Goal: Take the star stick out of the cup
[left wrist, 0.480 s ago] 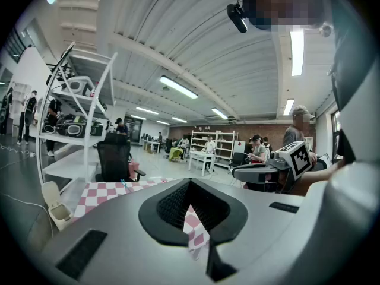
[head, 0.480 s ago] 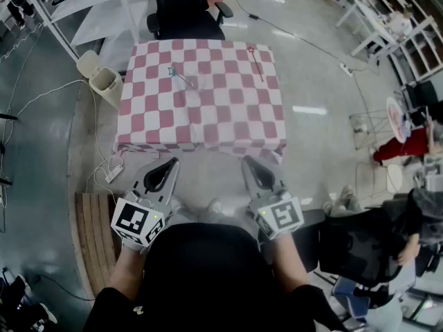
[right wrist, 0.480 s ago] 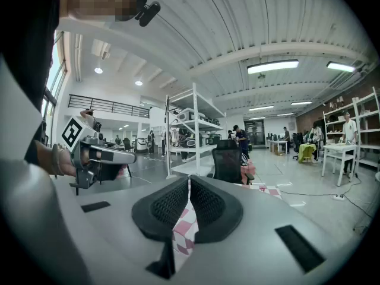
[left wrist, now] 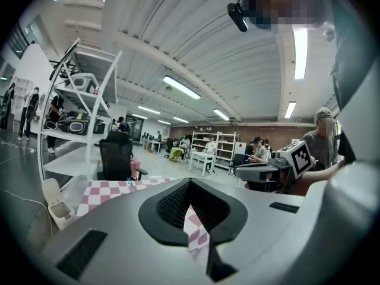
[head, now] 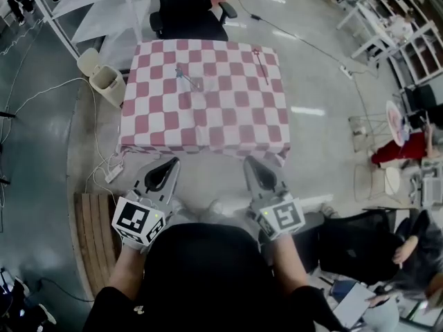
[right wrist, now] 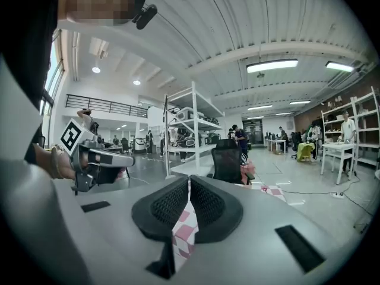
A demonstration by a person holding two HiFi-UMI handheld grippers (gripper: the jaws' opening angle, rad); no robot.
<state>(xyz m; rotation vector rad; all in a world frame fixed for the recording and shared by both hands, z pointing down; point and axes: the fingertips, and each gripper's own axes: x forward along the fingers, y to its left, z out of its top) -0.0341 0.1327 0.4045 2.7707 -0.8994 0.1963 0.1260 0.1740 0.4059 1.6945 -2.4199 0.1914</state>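
A table with a red-and-white checked cloth (head: 228,116) stands ahead of me. On its far left part lies a blue star stick (head: 181,74), with what looks like a clear cup (head: 197,84) beside it; it is too small to tell more. A red star stick (head: 261,62) lies near the far right corner. My left gripper (head: 167,165) and right gripper (head: 250,163) hover short of the table's near edge, both shut and empty. In the left gripper view the jaws of the left gripper (left wrist: 190,183) meet, and so do those of the right gripper (right wrist: 189,180) in its own view.
A black office chair (head: 187,5) stands behind the table. Two pale bins (head: 102,80) sit at its left, with cables on the floor. A wooden pallet (head: 91,234) lies at my left. A seated person (head: 408,247) and desks are at the right.
The head view has shifted slightly, so the table sits a little lower and to the right in the picture. Both grippers stay where they were, still shut.
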